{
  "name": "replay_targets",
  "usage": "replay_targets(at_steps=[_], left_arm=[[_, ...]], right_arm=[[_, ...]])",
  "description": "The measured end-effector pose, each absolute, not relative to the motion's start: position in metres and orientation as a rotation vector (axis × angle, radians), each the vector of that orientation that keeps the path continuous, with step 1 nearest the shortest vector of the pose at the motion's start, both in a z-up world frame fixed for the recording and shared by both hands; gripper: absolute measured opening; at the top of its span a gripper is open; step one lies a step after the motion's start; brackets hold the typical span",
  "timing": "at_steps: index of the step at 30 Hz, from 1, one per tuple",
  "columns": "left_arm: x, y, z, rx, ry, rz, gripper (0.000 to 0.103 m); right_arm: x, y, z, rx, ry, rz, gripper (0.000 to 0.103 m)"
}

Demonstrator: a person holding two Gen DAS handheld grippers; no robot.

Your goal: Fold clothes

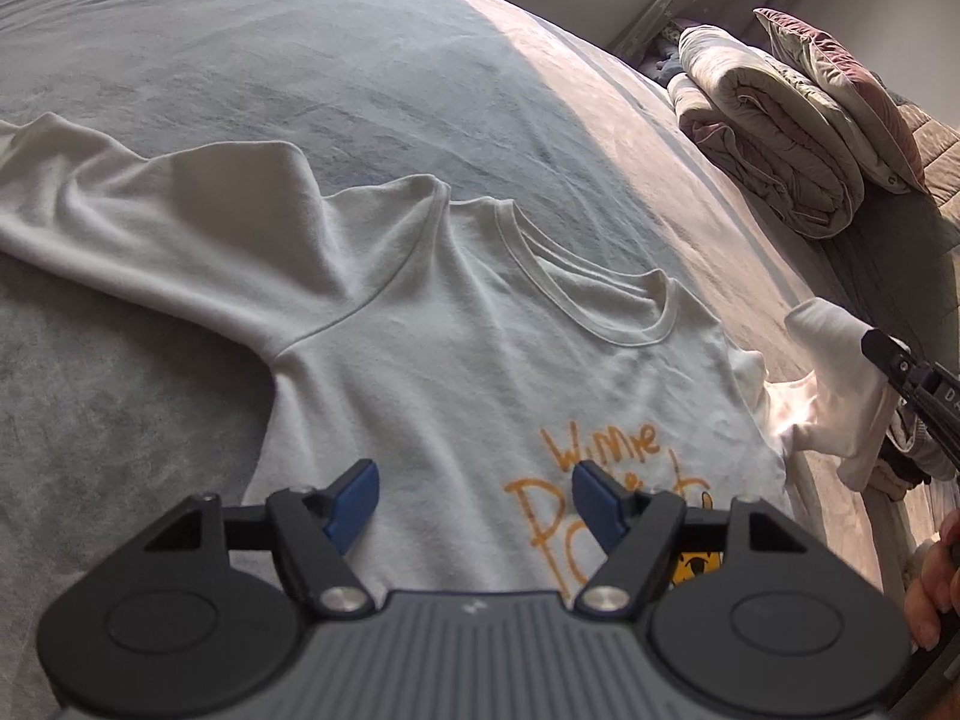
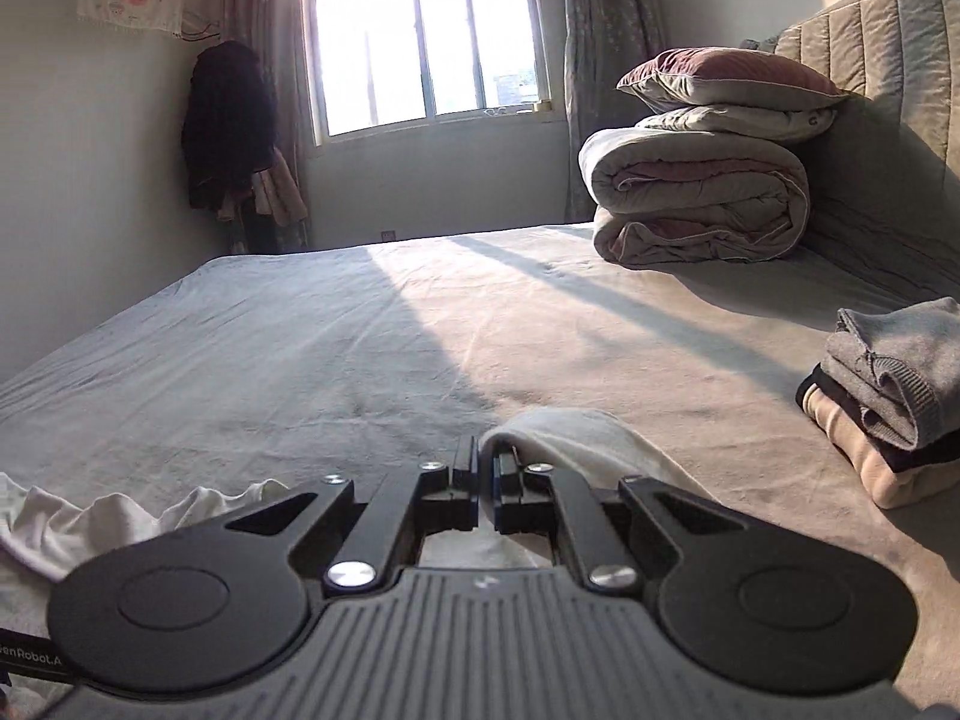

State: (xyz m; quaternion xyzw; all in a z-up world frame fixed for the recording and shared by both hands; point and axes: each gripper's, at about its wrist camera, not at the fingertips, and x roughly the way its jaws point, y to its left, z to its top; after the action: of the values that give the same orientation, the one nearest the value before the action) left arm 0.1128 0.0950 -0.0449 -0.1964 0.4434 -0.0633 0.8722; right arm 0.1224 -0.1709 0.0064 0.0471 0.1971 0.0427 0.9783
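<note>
Bed point(image 1: 300, 48): white shirt point(image 1: 420, 312) reads "Winnie".

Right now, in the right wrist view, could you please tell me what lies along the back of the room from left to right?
Hanging dark clothes → window → rolled quilt with a pillow on top → padded headboard.

Black-armed left gripper point(image 1: 474, 495); blue pads point(image 1: 354, 501); silver screws
</note>
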Motion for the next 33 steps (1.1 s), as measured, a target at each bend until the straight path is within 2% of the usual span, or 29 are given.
replay_targets(at_steps=[17, 24, 27, 29, 30, 31, 33], left_arm=[[0.111, 0.108, -0.046, -0.430, 0.941, -0.115, 0.072], [0.112, 0.104, -0.046, -0.432, 0.943, -0.104, 0.073], [0.114, 0.102, -0.046, -0.443, 0.945, -0.098, 0.074], [0.114, 0.100, -0.046, -0.450, 0.947, -0.103, 0.074], [0.115, 0.099, -0.046, -0.453, 0.948, -0.107, 0.074], [0.115, 0.099, -0.047, -0.454, 0.950, -0.109, 0.074], [0.114, 0.098, -0.047, -0.456, 0.952, -0.111, 0.074]], right_arm=[[0.136, -0.115, -0.071, 0.059, 0.695, 0.223, 0.008], [0.140, -0.120, -0.068, 0.114, 0.745, 0.240, 0.009], [0.138, -0.124, -0.062, 0.156, 0.777, 0.255, 0.016], [0.133, -0.131, -0.056, 0.211, 0.795, 0.270, 0.026], [0.130, -0.135, -0.054, 0.249, 0.798, 0.279, 0.041], [0.127, -0.140, -0.051, 0.287, 0.801, 0.288, 0.050], [0.122, -0.149, -0.047, 0.335, 0.803, 0.277, 0.051]])
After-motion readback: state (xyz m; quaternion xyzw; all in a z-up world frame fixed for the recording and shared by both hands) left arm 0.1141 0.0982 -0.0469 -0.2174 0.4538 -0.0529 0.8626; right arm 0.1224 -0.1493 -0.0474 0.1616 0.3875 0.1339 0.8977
